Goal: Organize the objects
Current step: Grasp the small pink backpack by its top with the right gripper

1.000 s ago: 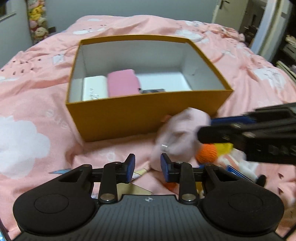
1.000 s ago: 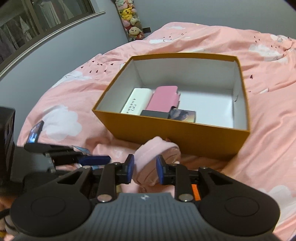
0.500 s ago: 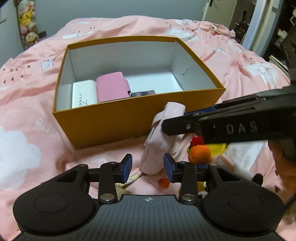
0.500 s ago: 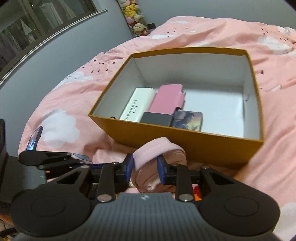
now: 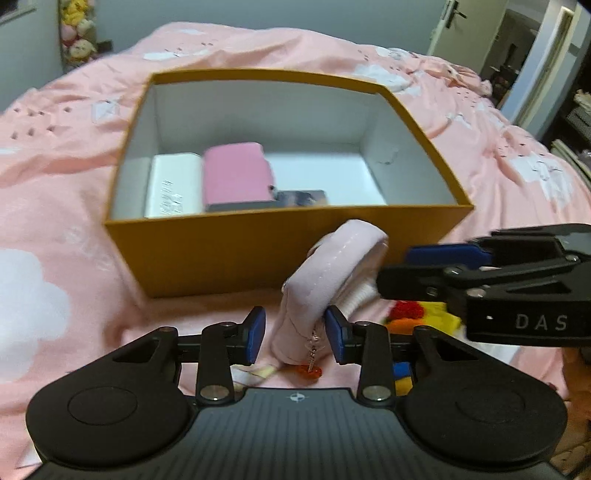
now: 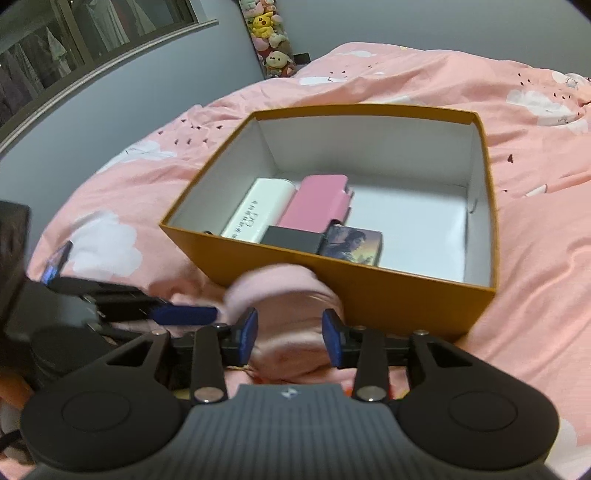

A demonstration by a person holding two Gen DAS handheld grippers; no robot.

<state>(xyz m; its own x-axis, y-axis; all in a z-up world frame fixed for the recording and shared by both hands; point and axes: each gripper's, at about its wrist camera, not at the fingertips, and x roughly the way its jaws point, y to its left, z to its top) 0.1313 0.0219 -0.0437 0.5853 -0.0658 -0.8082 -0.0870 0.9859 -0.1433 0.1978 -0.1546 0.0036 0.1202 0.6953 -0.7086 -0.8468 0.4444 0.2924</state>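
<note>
An open orange box [image 5: 258, 251] [image 6: 391, 291] stands on the pink bed. Inside lie a white case [image 5: 171, 188] [image 6: 258, 210], a pink case [image 5: 236, 177] [image 6: 317, 201], a dark block [image 6: 291, 238] and a picture card [image 6: 352, 245]. A pale pink pouch [image 5: 332, 273] [image 6: 284, 306] with a zipper charm stands upright in front of the box. My left gripper [image 5: 295, 339] brackets its lower end, jaws apart, right pad touching. My right gripper [image 6: 290, 334] has its jaws spread around the blurred pouch; it also shows in the left wrist view [image 5: 443, 258] beside the pouch.
Colourful knitted toys [image 5: 410, 314] lie on the pink quilt [image 5: 55, 184] right of the pouch. Plush toys [image 6: 269, 33] stand by the far wall. A doorway [image 5: 517, 48] and shelves are at the far right.
My right gripper's jaws have widened from a tight hold on the pouch. The pouch has tipped upright between my left gripper's fingers. Both views have moved closer to the box.
</note>
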